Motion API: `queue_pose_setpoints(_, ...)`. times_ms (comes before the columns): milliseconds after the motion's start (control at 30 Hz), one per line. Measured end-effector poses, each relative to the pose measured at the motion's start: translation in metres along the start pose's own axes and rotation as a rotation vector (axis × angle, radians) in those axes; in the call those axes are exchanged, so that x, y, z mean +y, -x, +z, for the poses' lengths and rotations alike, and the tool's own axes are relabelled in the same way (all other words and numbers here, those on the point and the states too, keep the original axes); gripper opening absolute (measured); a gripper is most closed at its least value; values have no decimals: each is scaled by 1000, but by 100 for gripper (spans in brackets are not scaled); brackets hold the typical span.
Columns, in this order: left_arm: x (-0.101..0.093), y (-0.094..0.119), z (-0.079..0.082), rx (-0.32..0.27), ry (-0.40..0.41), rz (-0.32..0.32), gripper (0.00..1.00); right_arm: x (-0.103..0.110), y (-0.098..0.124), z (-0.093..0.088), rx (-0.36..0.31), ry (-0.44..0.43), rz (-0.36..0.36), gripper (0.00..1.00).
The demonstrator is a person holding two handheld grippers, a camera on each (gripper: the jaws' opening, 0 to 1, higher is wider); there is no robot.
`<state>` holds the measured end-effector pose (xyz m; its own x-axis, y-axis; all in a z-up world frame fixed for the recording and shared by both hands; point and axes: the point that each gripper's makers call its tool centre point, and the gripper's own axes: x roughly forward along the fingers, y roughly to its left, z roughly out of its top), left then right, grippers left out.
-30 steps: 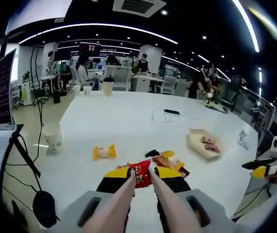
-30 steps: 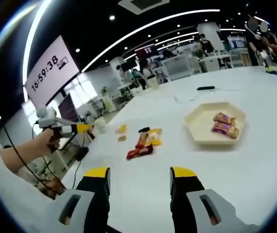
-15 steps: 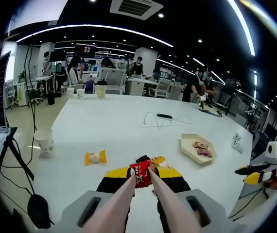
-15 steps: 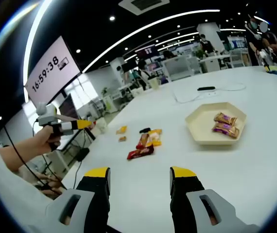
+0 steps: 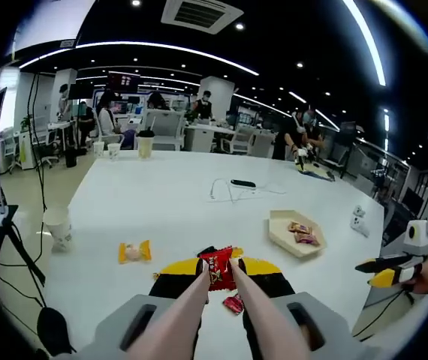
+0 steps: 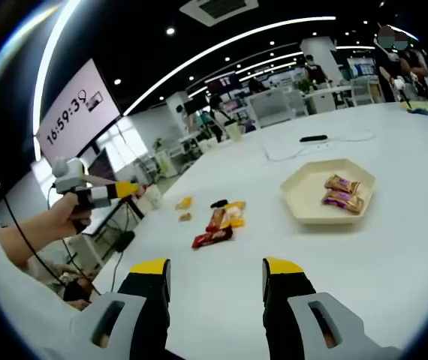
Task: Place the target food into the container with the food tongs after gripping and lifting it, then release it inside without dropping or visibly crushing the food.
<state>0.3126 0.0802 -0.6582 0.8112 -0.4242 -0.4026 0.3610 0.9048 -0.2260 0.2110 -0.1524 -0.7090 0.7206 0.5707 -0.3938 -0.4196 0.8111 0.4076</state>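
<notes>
My left gripper is shut on a pair of pale food tongs. The tong tips pinch a red snack packet, held up above the white table. A beige hexagonal tray with two wrapped snacks lies ahead to the right. In the right gripper view, my right gripper stands open over the table with nothing between its jaws. That tray and its brown packets lie ahead on the right. A person's hand holds the left gripper high at the left.
Loose snacks and a red packet lie mid-table, and another red packet sits below the tongs. A yellow sweet and a paper cup are to the left. A black phone with cable lies farther back.
The left gripper has risen with the red packet in the tongs, so the table looks farther below and the tray more distant. The right gripper has hardly moved.
</notes>
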Motion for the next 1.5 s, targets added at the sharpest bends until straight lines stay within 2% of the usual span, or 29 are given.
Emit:
queue_pose_setpoints(433,-20,-3,10,-17,-13,-36,17,-4,6,-2,-4,-8,-8,49)
queue_pose_setpoints(700,-32,-10,12,-5,-55,-66,17,-10,11,-2,-2,0,-25,49)
queue_pose_setpoints(967,-40,-16,17,-8,-51,-94,17,-11,13,-1,-6,-1,-29,49)
queue_pose_setpoints(1167,-50,-23,20,0,-77,-127,17,-17,16,-1,-16,-14,-44,49)
queue_pose_setpoints(1500,-53,-24,27,-8,-89,-142,17,-14,16,-2,-17,-22,-36,49)
